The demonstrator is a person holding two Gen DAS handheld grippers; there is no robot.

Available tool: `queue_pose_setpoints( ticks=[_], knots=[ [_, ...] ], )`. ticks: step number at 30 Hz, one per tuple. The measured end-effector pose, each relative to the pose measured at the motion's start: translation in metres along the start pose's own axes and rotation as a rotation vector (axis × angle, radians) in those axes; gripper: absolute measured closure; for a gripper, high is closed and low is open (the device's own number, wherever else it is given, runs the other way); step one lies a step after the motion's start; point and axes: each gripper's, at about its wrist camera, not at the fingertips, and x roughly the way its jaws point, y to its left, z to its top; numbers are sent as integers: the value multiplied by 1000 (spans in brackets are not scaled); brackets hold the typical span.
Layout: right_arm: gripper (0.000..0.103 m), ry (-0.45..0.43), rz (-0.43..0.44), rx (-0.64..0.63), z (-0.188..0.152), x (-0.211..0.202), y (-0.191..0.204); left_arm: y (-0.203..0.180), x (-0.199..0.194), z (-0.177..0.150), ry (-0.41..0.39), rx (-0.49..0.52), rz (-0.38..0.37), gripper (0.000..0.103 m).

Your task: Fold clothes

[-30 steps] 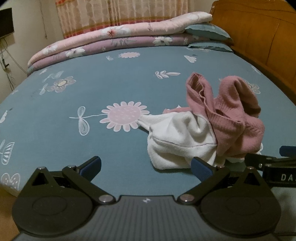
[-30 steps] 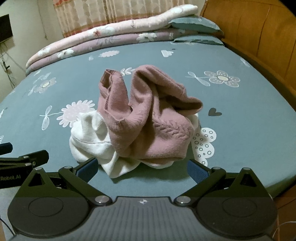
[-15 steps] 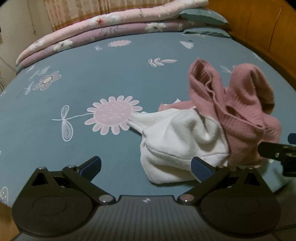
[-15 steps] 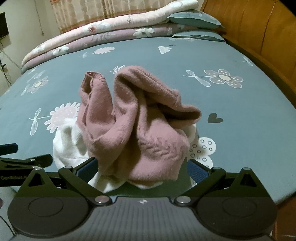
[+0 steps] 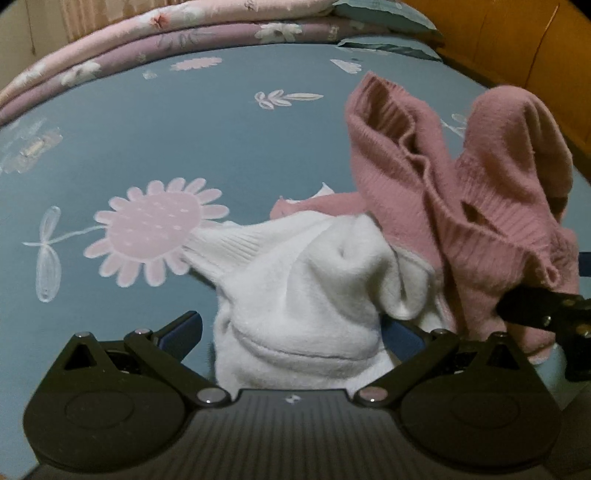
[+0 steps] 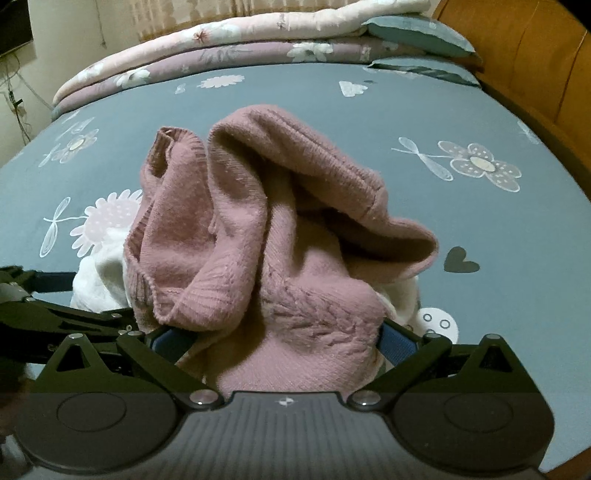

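Observation:
A crumpled heap of knitwear lies on the blue flowered bed sheet [image 5: 147, 129]. Its white part [image 5: 306, 306] faces the left wrist view, and the pink knit part [image 5: 461, 206] is piled up on the right. My left gripper [image 5: 293, 332] is open, with the white cloth reaching in between its blue pads. In the right wrist view the pink knit [image 6: 277, 229] fills the middle and white cloth [image 6: 99, 273] peeks out at the left. My right gripper [image 6: 284, 339] is open around the pink fold's near edge. The left gripper [image 6: 44, 306] shows at the left edge there.
Folded pink and purple quilts [image 5: 184, 33] lie along the far side of the bed. Teal pillows [image 6: 417, 35] rest against a wooden headboard [image 6: 535, 55] at the right. The bed's right edge [image 6: 576, 435] is near my right gripper.
Both grippers have moved forward and lower onto the heap. The cloth now reaches between the fingers of each. Both have stayed open.

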Motion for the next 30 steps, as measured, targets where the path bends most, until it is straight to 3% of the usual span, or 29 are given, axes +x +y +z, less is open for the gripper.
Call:
queue_pose_setpoints(
  ticks=[4, 6, 14, 21, 30],
  knots=[
    [0, 10, 16, 10, 2, 8, -6, 23, 11, -4, 30, -124, -113, 0],
    [0, 12, 17, 13, 2, 11, -7, 25, 12, -4, 32, -116, -124, 0],
    [0, 49, 18, 73, -3, 18, -18, 16, 15, 2, 53, -84, -111, 0],
    [0, 92, 107, 212, -19, 30, -43, 12, 15, 0, 37, -78, -97, 0],
    [0, 60, 26, 119, -16, 23, -23, 12, 15, 1, 42, -81, -87, 0]
  ],
)
